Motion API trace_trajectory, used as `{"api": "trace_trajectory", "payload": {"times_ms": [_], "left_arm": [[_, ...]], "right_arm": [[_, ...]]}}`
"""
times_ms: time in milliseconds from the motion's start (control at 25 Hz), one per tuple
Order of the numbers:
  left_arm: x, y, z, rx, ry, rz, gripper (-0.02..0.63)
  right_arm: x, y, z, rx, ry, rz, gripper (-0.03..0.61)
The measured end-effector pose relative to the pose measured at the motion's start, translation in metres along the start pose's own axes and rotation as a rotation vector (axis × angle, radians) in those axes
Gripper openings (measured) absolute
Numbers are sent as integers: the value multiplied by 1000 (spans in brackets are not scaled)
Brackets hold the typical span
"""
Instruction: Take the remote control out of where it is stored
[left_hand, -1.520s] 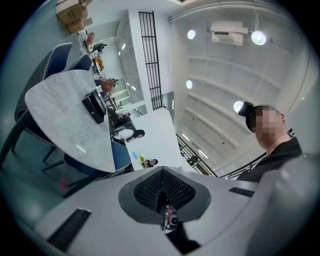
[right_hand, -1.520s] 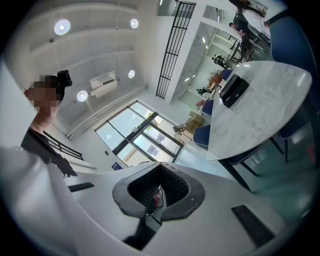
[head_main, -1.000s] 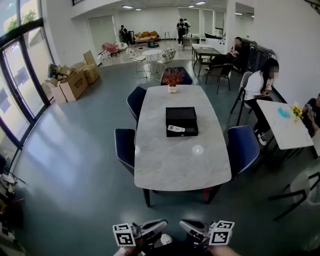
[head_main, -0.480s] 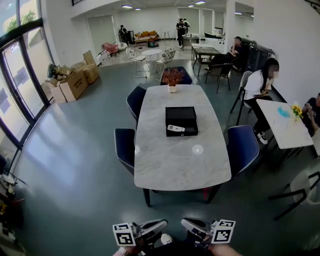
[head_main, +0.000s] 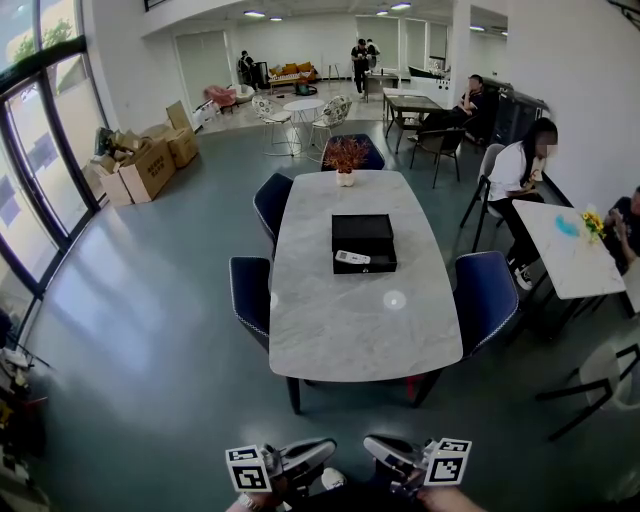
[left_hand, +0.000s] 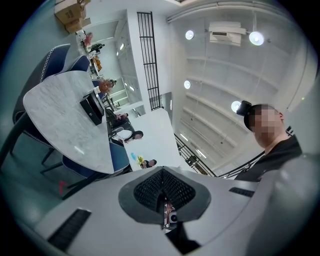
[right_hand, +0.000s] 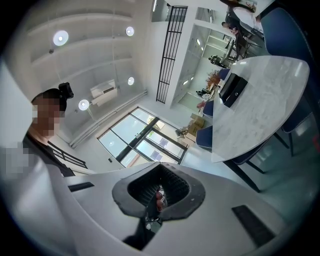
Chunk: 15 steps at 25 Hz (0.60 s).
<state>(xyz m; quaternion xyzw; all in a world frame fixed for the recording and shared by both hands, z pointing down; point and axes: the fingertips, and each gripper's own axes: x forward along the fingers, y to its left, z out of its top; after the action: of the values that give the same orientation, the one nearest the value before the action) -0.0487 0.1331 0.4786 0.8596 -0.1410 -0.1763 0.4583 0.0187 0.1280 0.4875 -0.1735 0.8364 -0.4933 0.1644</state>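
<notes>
White plastic, I think, is the material of the remote control (head_main: 352, 257). It lies flat inside an open black box (head_main: 363, 228) that stands on the middle of the marble bench (head_main: 360, 320). The remote is in the near part of the box, just beside the near wall, and it lies across the box with a small tilt. The left tongs (left_hand: 164, 200) and the right tongs (right_hand: 157, 192) are both pressed together with nothing between them, and both are well apart from the bench, at the near edge of the scene. I judge the remote to be light and stiff, so it should not bend or break under a moderate squeeze. Its shell is probably smooth and could slip out of a weak pinch. Because it is thin and lies flat, the best place to take hold seems to be across its narrow width, about the middle of its length, where it will balance. The near wall of the box leaves little room on that side, so coming from above looks safer.
</notes>
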Motion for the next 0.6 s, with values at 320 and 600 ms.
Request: {"api": "trace_trajectory", "payload": {"times_ms": [320,600], "left_arm": [[-6,-1,4,8,-15,0,6],[-4,2,5,-4,-22,-1,6]], "right_arm": [[4,6,5,-20,-6,-1,9],[2,-1,14,-11,-27,-19,9]]}}
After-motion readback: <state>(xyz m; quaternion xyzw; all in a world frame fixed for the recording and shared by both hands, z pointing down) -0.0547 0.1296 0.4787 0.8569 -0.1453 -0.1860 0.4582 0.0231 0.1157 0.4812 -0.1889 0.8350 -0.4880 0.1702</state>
